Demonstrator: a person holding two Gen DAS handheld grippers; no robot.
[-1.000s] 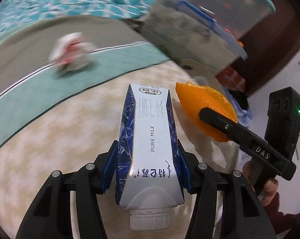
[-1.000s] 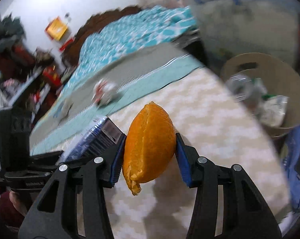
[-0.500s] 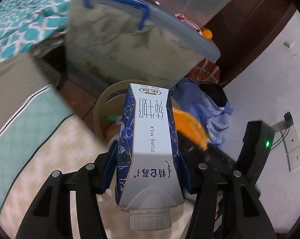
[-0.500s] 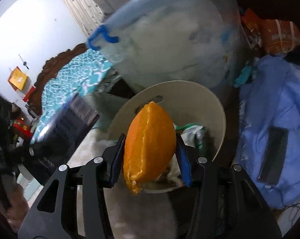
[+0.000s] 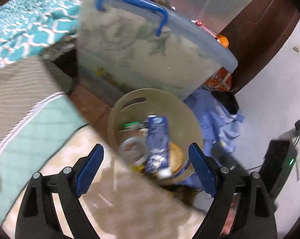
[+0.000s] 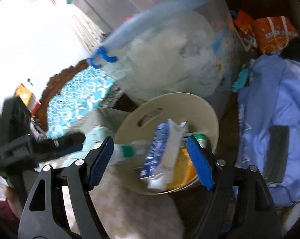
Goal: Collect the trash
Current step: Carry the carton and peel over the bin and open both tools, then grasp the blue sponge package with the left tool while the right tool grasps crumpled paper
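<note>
A round beige trash bin (image 5: 130, 99) (image 6: 169, 97) stands on the floor just ahead of both grippers. Inside it lies a blue and white milk carton (image 5: 157, 141) (image 6: 164, 151), tilted, with an orange peel (image 5: 175, 155) (image 6: 184, 169) beside it on other rubbish. My left gripper (image 5: 145, 153) hangs over the bin's near rim, its jaws opening, nothing between the blue pads. In the right wrist view, my right gripper (image 6: 150, 145) is also over the rim with its jaws opening and its pads touching nothing. The left gripper (image 6: 56, 143) shows at the left of that view.
A large translucent storage box (image 5: 150, 55) (image 6: 169, 59) with a blue lid and handle stands right behind the bin. A heap of blue cloth (image 5: 215, 119) (image 6: 269, 99) lies to the right. A teal-quilted bed (image 5: 20, 29) and a pale mat (image 5: 130, 209) lie to the left and near.
Both grippers swung from over the mat to the bin and opened. The milk carton left the left jaws and the orange peel left the right jaws; both now lie in the bin.
</note>
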